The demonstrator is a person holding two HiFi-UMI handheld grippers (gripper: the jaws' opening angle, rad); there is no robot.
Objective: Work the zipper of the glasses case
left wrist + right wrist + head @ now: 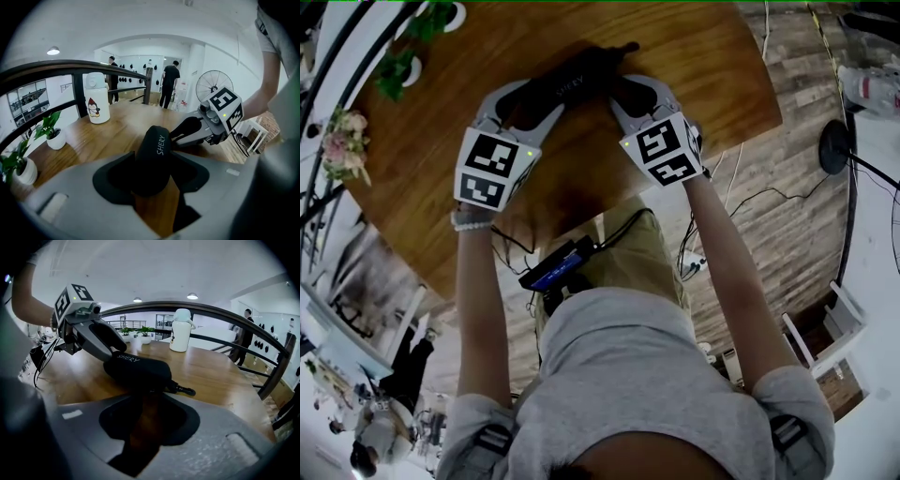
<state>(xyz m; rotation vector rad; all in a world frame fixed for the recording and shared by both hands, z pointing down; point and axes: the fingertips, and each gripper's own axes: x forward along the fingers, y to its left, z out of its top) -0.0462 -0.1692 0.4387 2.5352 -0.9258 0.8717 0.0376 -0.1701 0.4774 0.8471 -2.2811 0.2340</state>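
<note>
The glasses case (pixel 581 80) was black with white lettering, the table (pixel 694 66) brown wood grain, the marker cubes (pixel 494 166) white with black squares.

White lettering "SHERY" on the black glasses case (pixel 152 161), running up its side at frame center in the left gripper view. Same word reads left of center in the right gripper view; top center, blurred, in the head view.

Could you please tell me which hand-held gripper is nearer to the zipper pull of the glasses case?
Right. The right hand-held gripper hangs open just short of the zipper pull; the left hand-held gripper clamps the opposite end of the glasses case.
</note>
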